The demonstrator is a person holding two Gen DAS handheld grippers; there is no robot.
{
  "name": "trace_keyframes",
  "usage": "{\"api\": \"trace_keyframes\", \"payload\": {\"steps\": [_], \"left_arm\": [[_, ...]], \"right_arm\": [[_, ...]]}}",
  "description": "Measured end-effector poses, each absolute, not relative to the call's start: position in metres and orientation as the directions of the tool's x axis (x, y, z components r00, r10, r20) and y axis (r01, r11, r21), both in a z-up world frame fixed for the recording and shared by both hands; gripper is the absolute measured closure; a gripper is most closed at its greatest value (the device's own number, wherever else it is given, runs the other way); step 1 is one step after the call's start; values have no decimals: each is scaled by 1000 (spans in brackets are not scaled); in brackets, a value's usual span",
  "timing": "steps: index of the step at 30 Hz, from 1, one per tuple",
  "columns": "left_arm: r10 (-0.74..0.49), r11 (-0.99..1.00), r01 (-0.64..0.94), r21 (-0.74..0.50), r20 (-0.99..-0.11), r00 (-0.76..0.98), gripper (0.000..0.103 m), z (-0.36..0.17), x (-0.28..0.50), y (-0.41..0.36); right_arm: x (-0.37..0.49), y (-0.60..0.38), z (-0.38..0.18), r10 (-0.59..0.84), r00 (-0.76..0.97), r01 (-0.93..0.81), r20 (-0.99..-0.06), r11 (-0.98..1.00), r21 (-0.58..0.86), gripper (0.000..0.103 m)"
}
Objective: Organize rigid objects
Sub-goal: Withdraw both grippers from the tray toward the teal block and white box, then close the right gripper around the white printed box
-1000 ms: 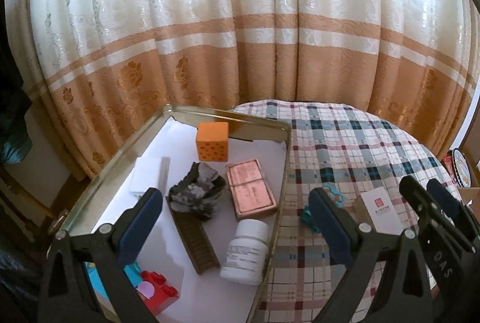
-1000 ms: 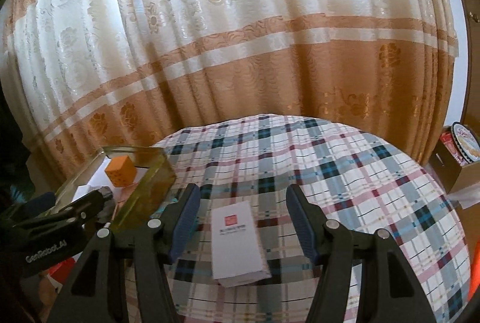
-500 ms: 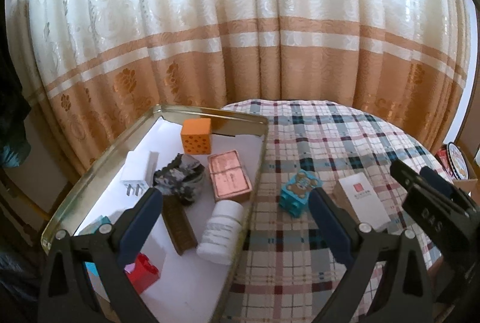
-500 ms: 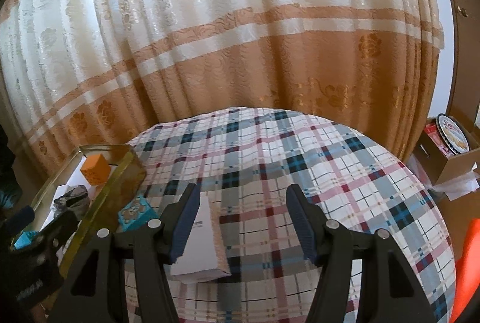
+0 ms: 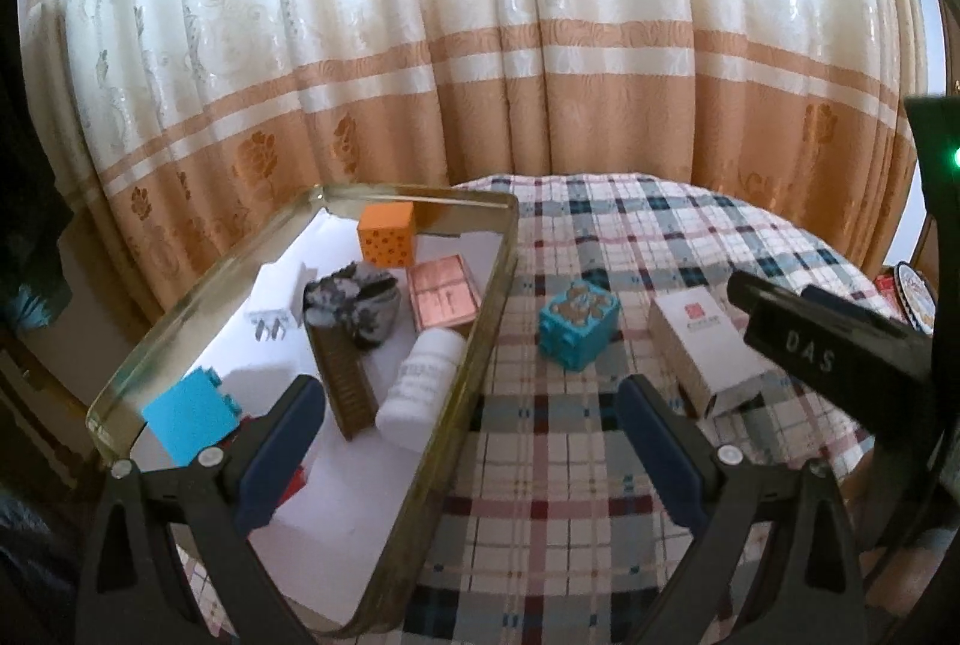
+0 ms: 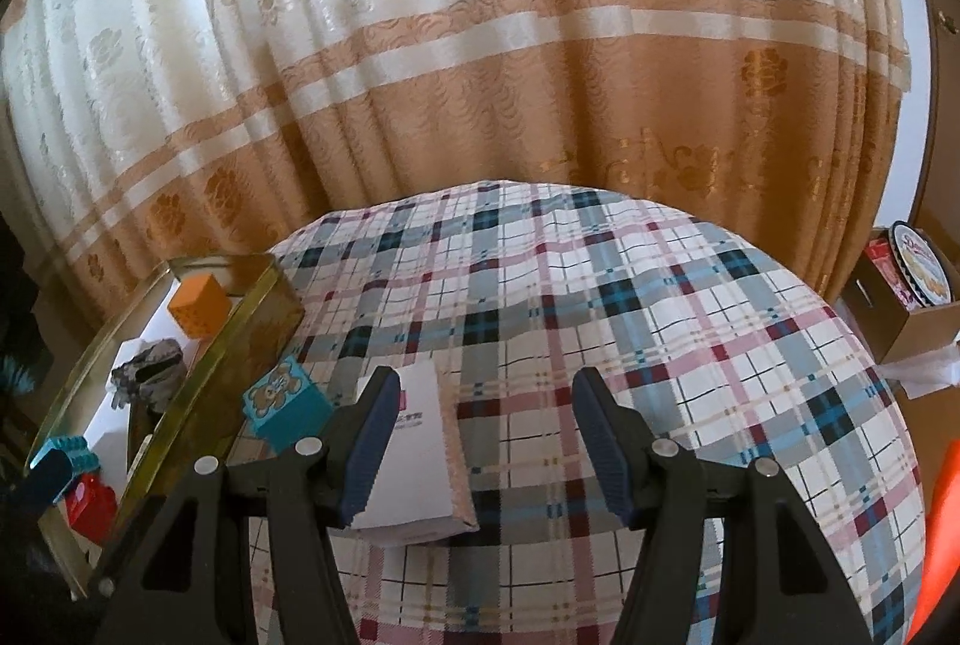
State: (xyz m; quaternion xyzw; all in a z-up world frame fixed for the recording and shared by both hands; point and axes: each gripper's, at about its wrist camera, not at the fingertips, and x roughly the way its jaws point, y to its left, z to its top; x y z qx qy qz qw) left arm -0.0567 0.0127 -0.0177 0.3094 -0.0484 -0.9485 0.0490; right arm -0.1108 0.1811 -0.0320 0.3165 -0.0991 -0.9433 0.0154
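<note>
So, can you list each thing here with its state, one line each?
Left gripper: fingers open, holding nothing.
Right gripper: fingers open, holding nothing.
White box: lying flat on the tablecloth, outside the tray.
Teal bear block: on the tablecloth, outside the tray.
White bottle: lying on its side in the tray.
Orange cube: in the tray.
Tray: open-topped, partly filled.

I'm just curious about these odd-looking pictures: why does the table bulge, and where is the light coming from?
Both views come through fisheye lenses, so the plaid-clothed round table bulges and dark corners ring each picture. In both, daylight glows through the cream and orange patterned curtain. In the left wrist view the shiny gold metal tray glares at its far corner.
</note>
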Motion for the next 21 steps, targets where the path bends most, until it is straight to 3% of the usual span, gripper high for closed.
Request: {"api": "trace_keyframes", "payload": {"steps": [21], "left_arm": [[-147,-987,80,137,-602,-785,4,-22,-56,6]], "right_arm": [[-132,146,-53,-172,-670,96,-722,-985,146,41]]}}
